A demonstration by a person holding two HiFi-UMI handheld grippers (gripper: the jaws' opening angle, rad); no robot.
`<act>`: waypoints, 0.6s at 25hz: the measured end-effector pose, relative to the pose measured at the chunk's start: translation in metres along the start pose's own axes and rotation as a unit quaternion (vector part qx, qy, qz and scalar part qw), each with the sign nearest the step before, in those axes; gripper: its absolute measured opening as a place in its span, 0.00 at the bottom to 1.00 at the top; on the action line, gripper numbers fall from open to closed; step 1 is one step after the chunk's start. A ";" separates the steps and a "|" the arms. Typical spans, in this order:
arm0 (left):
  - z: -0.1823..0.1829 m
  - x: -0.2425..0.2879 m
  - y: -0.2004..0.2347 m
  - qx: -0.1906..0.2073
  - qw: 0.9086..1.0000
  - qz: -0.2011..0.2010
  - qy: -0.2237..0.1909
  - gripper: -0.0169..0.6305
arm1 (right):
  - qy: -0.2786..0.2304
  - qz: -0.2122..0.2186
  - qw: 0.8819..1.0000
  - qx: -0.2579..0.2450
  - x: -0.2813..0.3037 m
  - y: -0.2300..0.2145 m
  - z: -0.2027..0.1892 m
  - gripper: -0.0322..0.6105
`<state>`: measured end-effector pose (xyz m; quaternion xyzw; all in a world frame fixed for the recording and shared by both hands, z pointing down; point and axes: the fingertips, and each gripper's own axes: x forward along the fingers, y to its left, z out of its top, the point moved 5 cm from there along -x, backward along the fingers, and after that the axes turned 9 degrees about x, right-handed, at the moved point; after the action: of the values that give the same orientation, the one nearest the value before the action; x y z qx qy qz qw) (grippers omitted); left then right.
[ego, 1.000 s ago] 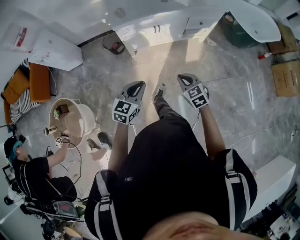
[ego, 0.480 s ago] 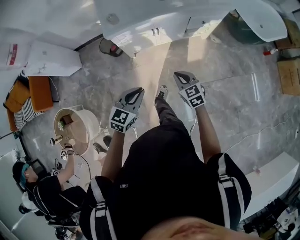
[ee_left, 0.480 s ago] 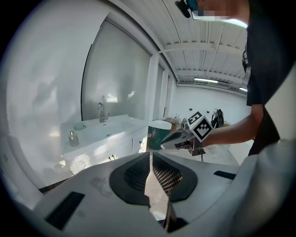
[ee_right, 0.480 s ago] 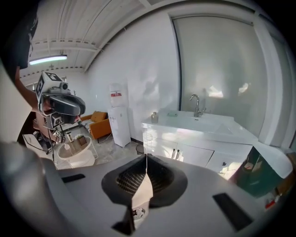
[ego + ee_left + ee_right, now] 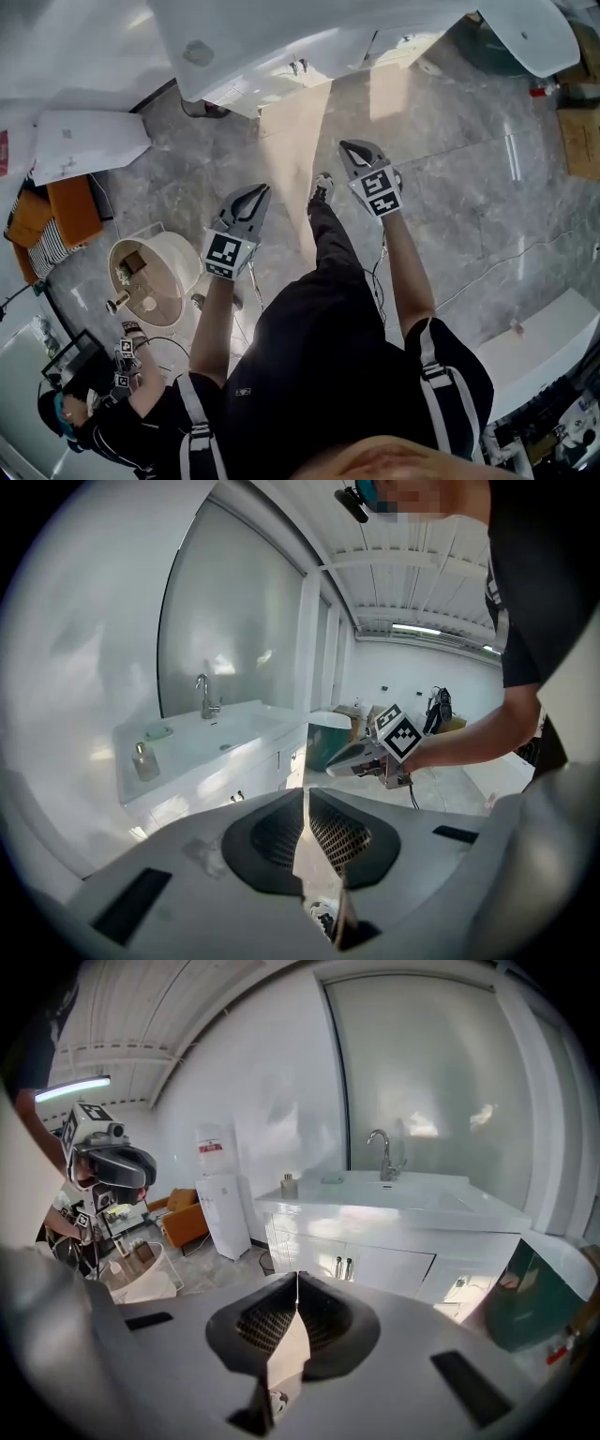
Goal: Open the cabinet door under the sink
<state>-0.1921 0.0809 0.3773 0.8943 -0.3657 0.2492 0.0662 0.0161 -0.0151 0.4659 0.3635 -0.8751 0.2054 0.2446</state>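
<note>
Grey floor [image 5: 450,159] separates the person [image 5: 328,375] from the cabinet door [image 5: 305,1258] under the sink [image 5: 412,1194]. Left gripper [image 5: 305,794] and right gripper [image 5: 297,1277] are closed, empty; one should open and aim for the handles [image 5: 343,1267].

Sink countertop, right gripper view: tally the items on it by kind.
Faucet: 1
Bottle: 1
Small dish: 1
Total: 3

Clear run to the cabinet [image 5: 302,1246]
Bare floor [image 5: 441,122] reaches its doors [image 5: 384,1271]; green bin [image 5: 527,1305] stands right, white box [image 5: 223,1213] left.
</note>
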 end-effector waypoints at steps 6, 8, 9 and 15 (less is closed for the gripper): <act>-0.017 0.027 0.028 -0.012 1.000 -0.008 0.007 0.07 | 0.007 -0.009 1.000 0.011 0.057 -0.021 -0.002 0.14; -0.022 0.036 0.035 -0.023 1.000 -0.011 0.004 0.07 | 0.009 -0.015 1.000 0.017 0.078 -0.029 -0.002 0.14; -0.024 0.042 0.039 -0.030 0.999 -0.010 0.001 0.07 | 0.009 -0.019 1.000 0.019 0.089 -0.033 -0.002 0.14; -0.041 0.069 0.057 -0.044 0.999 -0.010 0.002 0.07 | 0.001 -0.056 0.998 0.019 0.155 -0.051 0.000 0.15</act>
<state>-0.2057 0.0092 0.4435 0.8937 -0.3669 0.2343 0.1087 -0.0412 -0.1314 0.5650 0.4163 -0.8493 0.2077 0.2494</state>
